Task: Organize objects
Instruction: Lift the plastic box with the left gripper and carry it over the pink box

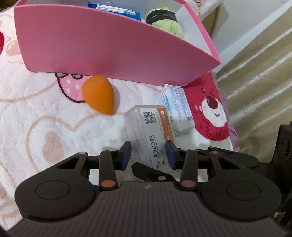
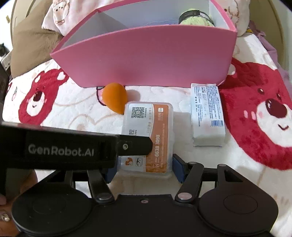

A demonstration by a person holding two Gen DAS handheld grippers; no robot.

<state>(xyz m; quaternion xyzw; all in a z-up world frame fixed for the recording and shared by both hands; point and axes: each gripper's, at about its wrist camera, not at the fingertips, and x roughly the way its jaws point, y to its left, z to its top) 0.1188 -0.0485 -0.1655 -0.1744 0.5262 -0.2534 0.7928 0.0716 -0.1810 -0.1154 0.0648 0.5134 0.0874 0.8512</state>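
The left gripper (image 1: 148, 145) tilts down over the near end of a clear plastic box (image 1: 146, 124) with an orange label. Its jaws stand narrowly apart, and its blue pads (image 1: 126, 155) appear on either side of that end. In the right wrist view its black body reaches in from the left and one fingertip lies over the box's top face, so no clamp by it shows. The right gripper (image 2: 144, 164) points more steeply down at the same end. Its jaws are fairly wide, and its blue pads (image 2: 178, 167) sit against the box's two long sides, holding it across its width. The box itself lies flat on the plush blanket (image 1: 36, 118), which is printed with red bears. Part of a person's hand (image 2: 7, 209) shows at the lower left edge of the right wrist view, beside the gripper's body. Three things lie loose on the blanket:

- the one clear plastic box
- one orange teardrop makeup sponge (image 1: 99, 93), just beyond the box to the left and close against the pink wall
- one white printed packet (image 1: 178, 109), to the box's right and apart from it

Behind them stands one pink storage box (image 1: 109, 45) with a white interior and one divider (image 2: 113, 20). Two things are inside it: one blue packet (image 1: 116, 11) and one pale green roll (image 1: 164, 20) with a black band.
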